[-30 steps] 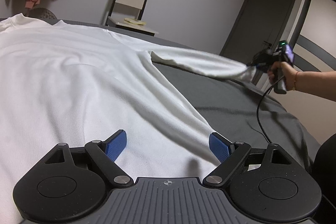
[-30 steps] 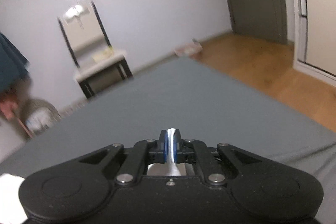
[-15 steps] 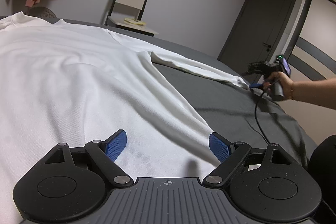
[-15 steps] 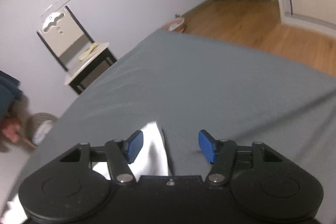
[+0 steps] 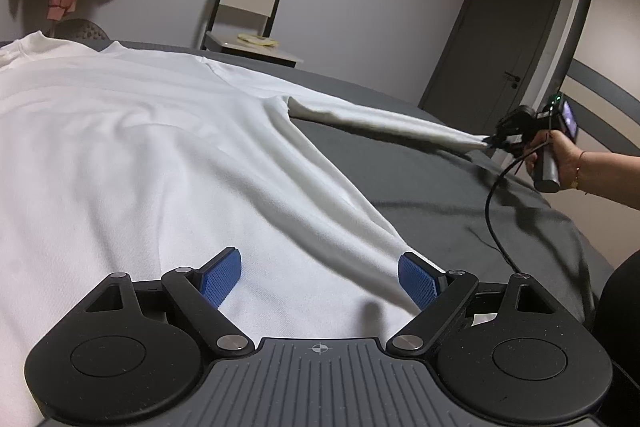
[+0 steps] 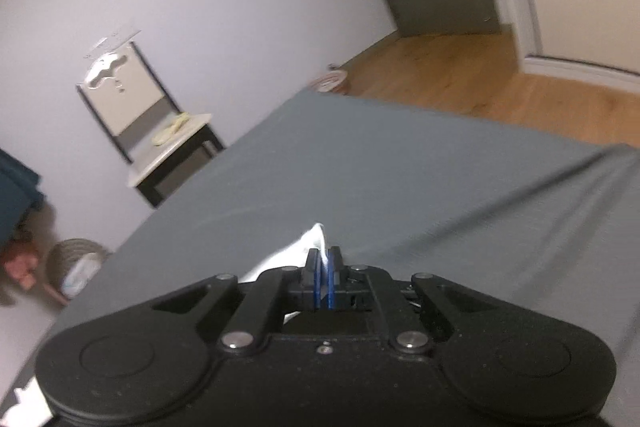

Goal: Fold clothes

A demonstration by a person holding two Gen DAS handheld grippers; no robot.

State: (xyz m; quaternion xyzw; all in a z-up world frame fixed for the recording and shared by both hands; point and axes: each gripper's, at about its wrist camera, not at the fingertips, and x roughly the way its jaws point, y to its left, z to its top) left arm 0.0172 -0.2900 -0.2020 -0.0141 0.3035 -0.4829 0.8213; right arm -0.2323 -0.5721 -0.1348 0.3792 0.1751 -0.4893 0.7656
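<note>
Currently, the white long-sleeved knit shirt (image 5: pixel 132 147) lies spread flat on the dark grey bed cover (image 5: pixel 460 187), collar toward the far wall and hem toward the left gripper (image 5: pixel 320 279). The left gripper hovers low above the hem region with its blue ribbed pads (image 5: pixel 222 277) spread wide apart and nothing between them; this placement suits pinning or gripping the body while the sleeve is handled. The right gripper (image 6: pixel 324 281) has its jaws pressed together on the cuff of the white sleeve (image 5: pixel 384 125), a tuft of fabric (image 6: pixel 316 239) protruding past the tips. Seen from the left wrist camera, the sleeve runs out sideways from the shoulder, raised clear of the cover near the cuff. Holding the cuff end gives control of the full sleeve length, presumably for folding it across the body.
</note>
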